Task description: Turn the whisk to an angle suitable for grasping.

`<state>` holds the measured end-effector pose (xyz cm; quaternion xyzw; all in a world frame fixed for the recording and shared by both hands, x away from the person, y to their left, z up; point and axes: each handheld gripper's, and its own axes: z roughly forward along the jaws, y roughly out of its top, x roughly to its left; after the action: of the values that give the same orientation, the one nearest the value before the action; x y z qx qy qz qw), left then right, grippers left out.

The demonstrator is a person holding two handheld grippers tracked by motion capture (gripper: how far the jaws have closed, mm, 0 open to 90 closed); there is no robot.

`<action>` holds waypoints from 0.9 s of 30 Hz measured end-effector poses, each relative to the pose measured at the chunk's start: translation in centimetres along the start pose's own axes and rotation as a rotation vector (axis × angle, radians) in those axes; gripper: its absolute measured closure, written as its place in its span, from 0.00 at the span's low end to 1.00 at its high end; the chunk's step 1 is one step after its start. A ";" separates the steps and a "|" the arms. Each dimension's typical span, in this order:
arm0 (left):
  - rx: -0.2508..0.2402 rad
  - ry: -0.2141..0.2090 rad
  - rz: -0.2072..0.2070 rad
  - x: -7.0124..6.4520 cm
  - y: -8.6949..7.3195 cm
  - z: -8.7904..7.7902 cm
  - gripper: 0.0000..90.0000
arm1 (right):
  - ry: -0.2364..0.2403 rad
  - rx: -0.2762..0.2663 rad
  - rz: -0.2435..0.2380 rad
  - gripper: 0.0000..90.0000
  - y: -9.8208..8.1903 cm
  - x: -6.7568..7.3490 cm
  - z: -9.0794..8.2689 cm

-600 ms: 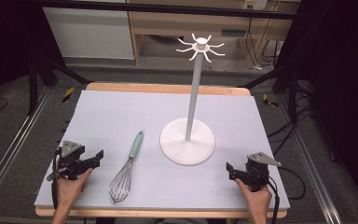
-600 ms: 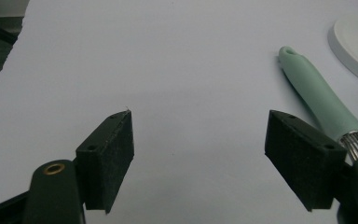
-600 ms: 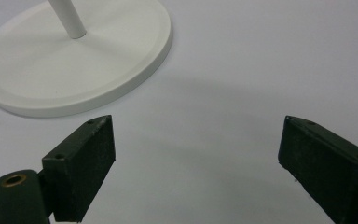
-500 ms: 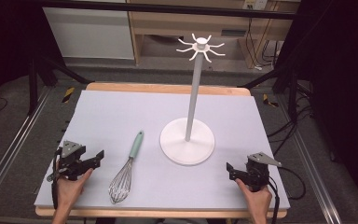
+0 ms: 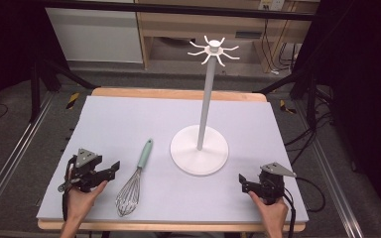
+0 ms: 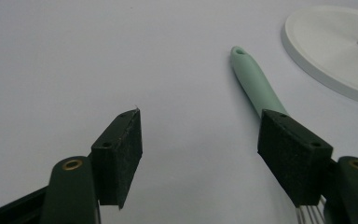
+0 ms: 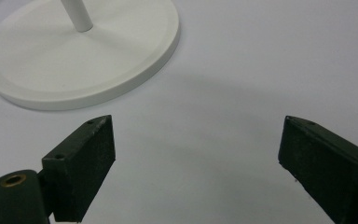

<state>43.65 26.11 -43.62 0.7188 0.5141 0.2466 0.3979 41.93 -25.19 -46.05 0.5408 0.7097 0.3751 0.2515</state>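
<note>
Nothing moved. Whisk (image 5: 135, 178) just right of left tool (image 5: 108, 172); both tools' jaws spread, empty.

Whisk (image 6: 254, 81) wires behind the left tool's jaw; stand (image 7: 81, 51) pole cropped.

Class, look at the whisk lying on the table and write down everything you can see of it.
The whisk with a pale green handle and silvery wire loops lies flat on the lilac table mat, handle pointing away from the person, wire head nearest them. The handle end has a small hanging hole. It sits left of the white round-based hook stand, apart from it. The open left gripper is close beside it, not holding it.
</note>
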 end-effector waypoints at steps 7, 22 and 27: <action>0.016 -0.022 0.005 -0.8 0.8 0.1 0.36 | 0.001 -0.004 -0.001 0.13 0.0 0.1 -0.1; 0.018 -0.065 0.026 -2.0 3.2 0.5 0.35 | -0.003 -0.001 0.000 0.13 -0.3 0.2 0.0; 0.036 -0.069 0.048 -2.2 4.0 0.8 0.34 | -0.001 0.002 -0.002 0.13 -0.3 0.1 0.1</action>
<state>45.64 23.16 -40.62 0.7459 0.4869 0.2218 0.3966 41.81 -25.06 -46.32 0.5405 0.7106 0.3737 0.2516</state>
